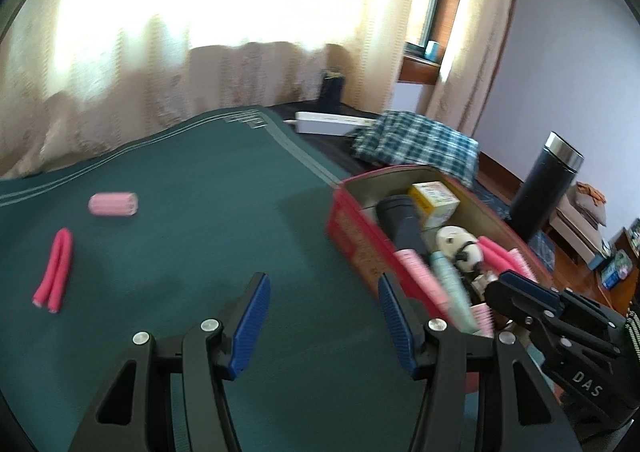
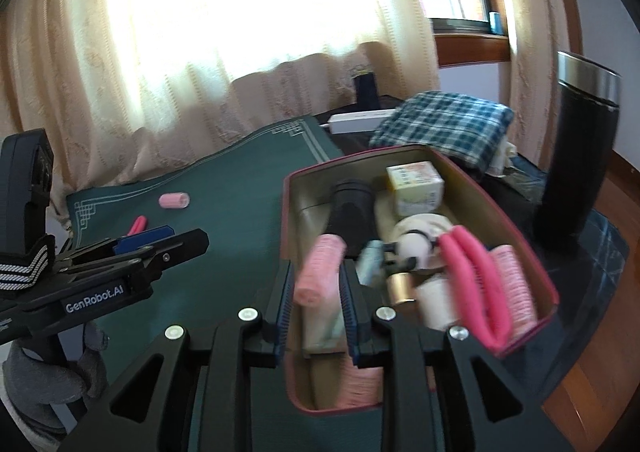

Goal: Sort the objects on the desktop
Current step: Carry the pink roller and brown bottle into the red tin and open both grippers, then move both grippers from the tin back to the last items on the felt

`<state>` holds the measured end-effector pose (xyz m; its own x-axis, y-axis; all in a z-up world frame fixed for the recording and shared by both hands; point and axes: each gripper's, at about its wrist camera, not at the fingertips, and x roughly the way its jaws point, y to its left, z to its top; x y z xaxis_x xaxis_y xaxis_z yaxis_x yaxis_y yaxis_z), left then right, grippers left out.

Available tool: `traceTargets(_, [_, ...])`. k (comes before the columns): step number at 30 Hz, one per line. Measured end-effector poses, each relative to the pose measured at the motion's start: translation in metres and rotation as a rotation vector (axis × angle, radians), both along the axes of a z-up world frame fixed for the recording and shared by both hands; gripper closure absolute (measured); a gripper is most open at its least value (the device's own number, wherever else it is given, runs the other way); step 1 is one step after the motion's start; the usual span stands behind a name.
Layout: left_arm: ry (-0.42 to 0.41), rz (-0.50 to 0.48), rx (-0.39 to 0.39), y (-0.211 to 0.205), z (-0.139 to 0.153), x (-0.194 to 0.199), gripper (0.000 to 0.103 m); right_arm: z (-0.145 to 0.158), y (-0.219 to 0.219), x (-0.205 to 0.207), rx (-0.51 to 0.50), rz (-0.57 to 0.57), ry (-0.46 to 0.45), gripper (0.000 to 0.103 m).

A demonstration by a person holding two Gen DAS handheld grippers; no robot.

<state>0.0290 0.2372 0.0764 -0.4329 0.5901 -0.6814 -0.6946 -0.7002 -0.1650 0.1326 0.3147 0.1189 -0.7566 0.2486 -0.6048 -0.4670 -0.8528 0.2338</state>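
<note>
Through the left wrist view we see our left hand-held gripper (image 1: 320, 322) gaping with nothing between its blue pads above the green mat (image 1: 192, 236), where a pink roller (image 1: 113, 204) and a folded pink foam stick (image 1: 54, 270) lie well apart from the red box (image 1: 356, 236) on the right. Through the right wrist view our right hand-held gripper (image 2: 316, 302) hangs over that red box (image 2: 532, 272), its jaws narrowly apart around a blurred pink roller (image 2: 320, 270), and we cannot tell whether the pads press on it.

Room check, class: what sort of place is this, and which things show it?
Probably a room at home, maybe a bedroom: lace curtains over a wood-framed window, folded plaid cloth, and a desk mat with hair rollers.
</note>
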Motion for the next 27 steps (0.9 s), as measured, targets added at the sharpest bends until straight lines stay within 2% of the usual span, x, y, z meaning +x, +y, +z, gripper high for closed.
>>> traceTargets(16, [-0.016,0.234,-0.024,-0.119,-0.017,-0.067,0.045,-0.016,-0.070,-0.066,0.020,0.177,-0.055,0.077])
traceTargets(27, [-0.028,0.389,-0.082,-0.186,-0.033,-0.125,0.045,-0.036,-0.090,-0.101,-0.017,0.238,-0.108,0.077])
